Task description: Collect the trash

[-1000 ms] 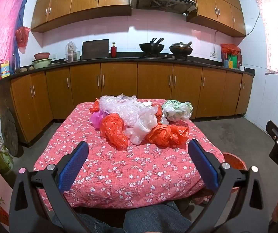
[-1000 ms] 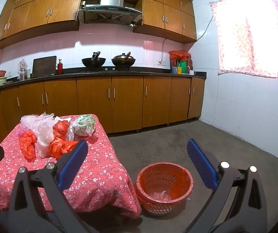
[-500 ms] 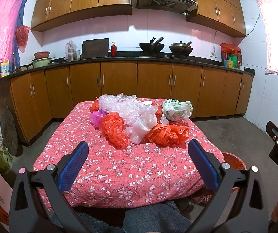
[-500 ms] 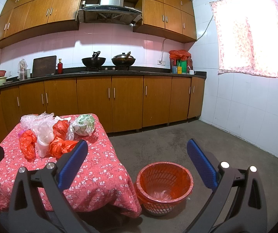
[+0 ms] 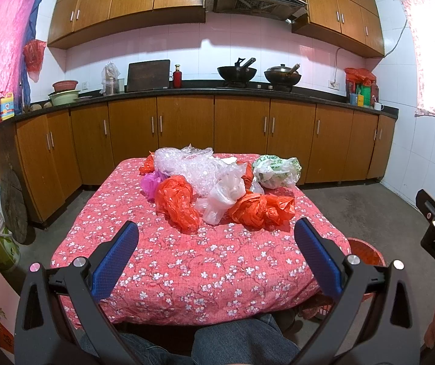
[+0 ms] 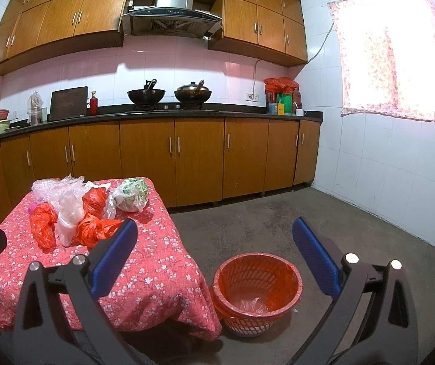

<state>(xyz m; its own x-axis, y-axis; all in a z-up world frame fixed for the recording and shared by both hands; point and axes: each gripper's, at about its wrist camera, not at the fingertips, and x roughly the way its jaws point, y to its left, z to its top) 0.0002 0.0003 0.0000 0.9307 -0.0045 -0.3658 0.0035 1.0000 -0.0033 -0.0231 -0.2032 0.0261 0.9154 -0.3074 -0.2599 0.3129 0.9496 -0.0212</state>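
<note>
A low table (image 5: 205, 267) under a red flowered cloth filled the middle of the left wrist view, with wooden cabinets (image 5: 187, 133) and a dark counter (image 5: 187, 92) running behind it. A heap of crumpled plastic bags sat on the far half of the table, toward 12 o'clock from the left gripper (image 5: 216, 238). The clear bubble wrap (image 5: 187, 164) was at the back of the heap, with an orange bag (image 5: 176, 202) at its 7 o'clock. A white bag (image 5: 225, 196) lay between that one and a knotted orange bag (image 5: 260, 208) at the front right. A green-and-white bag (image 5: 275, 172) sat at the heap's 2 o'clock, just apart from the rest.

In the right wrist view a red bin (image 6: 255, 292) with a clear liner stood on the concrete floor (image 6: 278, 219), close beside the table's corner at its 4 o'clock. It was between the fingers of the right gripper (image 6: 215, 238), which was well above it.

Both grippers had their blue pads (image 5: 115, 260) spread wide, with nothing between them. The left one was over the near edge of the table, short of the bags.
</note>
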